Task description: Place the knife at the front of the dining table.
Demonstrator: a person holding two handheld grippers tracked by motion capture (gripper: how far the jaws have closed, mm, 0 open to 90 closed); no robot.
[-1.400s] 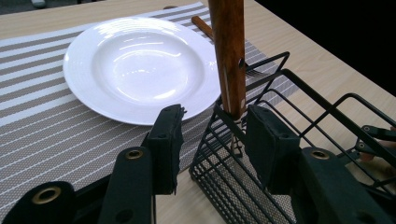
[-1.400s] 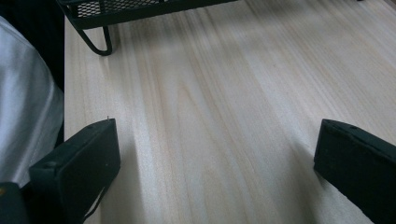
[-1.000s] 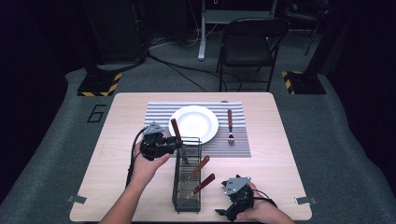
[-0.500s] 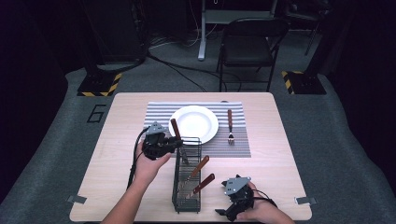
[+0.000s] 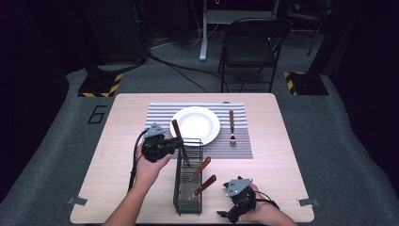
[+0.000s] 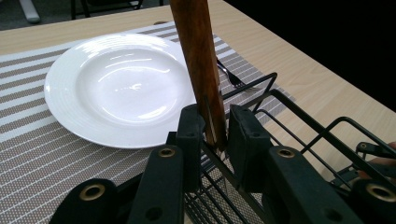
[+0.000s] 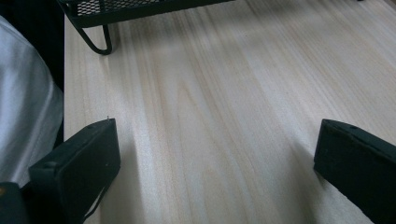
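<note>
The wooden handle is standing nearly upright over the far end of the wire rack, and the left hand-held gripper is clamping it just above the rim. Two more handles are leaning inside the rack. Beyond, a plate and fork are lying on the striped mat. The right hand-held gripper is resting wide apart on the surface.

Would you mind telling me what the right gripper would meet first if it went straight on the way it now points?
Probably the black wire basket. The right gripper, jaws wide open, points along bare table toward the basket's foot and mesh floor; depth is hard to judge.
</note>
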